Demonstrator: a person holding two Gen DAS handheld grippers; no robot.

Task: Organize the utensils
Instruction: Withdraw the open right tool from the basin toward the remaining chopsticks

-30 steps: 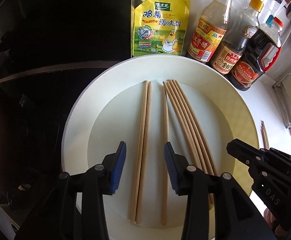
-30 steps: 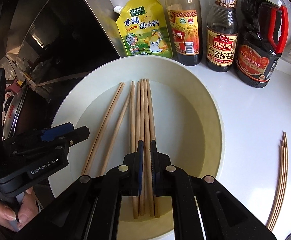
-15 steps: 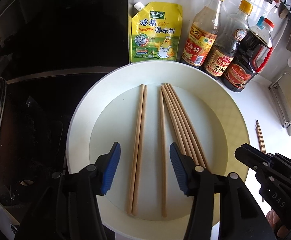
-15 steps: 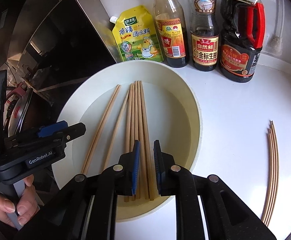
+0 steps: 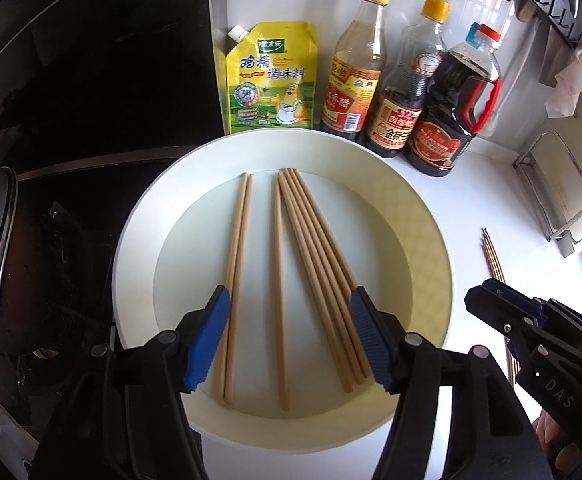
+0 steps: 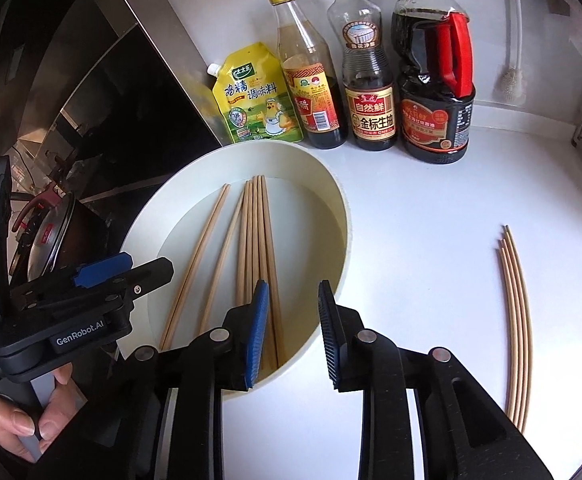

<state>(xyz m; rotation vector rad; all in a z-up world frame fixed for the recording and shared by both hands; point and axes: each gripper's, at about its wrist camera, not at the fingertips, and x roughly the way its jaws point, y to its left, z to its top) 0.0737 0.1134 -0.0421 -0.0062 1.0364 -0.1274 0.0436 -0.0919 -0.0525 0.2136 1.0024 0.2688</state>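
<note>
Over the near rim of the white basin (image 5: 139, 216), the left gripper (image 5: 287, 336) hangs with its jaws spread wide and nothing between its blue pads; the jaws have just been opening. Beside it, the right gripper (image 6: 293, 330) stands over the basin's right near rim, its jaws parted and empty, and they too have just been opening. The chopsticks (image 5: 315, 264) lie on the basin floor, running from the near rim toward the far one: a pair at the left (image 5: 235, 264), a single stick in the middle (image 5: 278, 280), and a fanned group of four at the right. On the countertop (image 6: 411, 220), well apart from the basin toward the right edge, four more sticks (image 6: 515, 320) lie side by side. Along the far edge stand a yellow seasoning pouch (image 5: 269, 80) and three sauce bottles (image 6: 371, 80). Risks from here, as a judgement: the round, smooth sticks are likely to roll if one pad reaches them first; a closing pinch on the fanned group may catch only some of them and leave the bundle uneven; a low approach may strike the basin rim and shift the basin toward the bottles.
</note>
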